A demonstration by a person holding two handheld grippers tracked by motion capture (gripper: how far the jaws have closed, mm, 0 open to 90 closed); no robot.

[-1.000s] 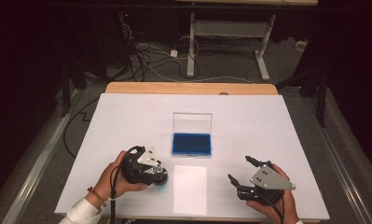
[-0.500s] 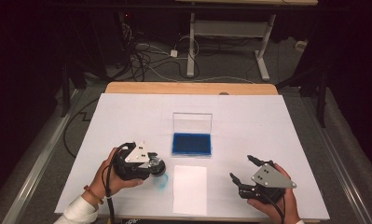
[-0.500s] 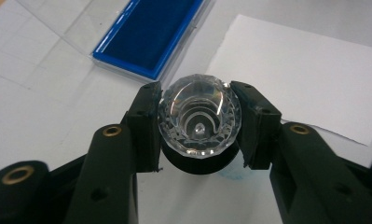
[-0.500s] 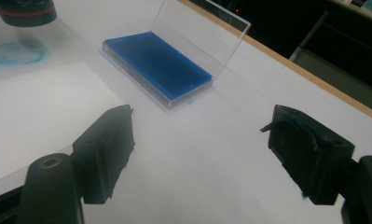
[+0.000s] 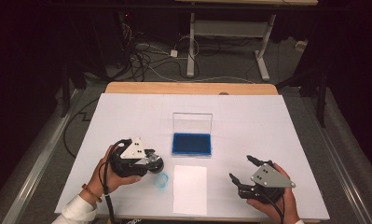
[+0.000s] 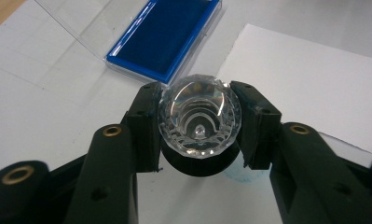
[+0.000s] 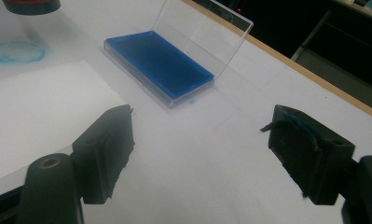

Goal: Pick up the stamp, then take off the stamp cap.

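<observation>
Nearest, the right gripper (image 5: 243,171) is held idle right of the paper (image 5: 190,189), its jaws wide apart and empty, presumably kept clear. Left of the paper, the stamp (image 6: 200,122) is clamped by its clear faceted top between the left gripper's (image 5: 152,157) jaws and lifted off the bench (image 5: 267,121), just above a blue ring (image 5: 161,179) of ink. Beyond the paper, the ink pad (image 5: 192,144) is left with its lid raised, apparently for re-inking.

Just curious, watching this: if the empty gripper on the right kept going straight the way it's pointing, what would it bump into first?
Probably the blue ink pad in its open clear case: the right gripper points at it over bare white table. Depth is hard to judge.
</observation>
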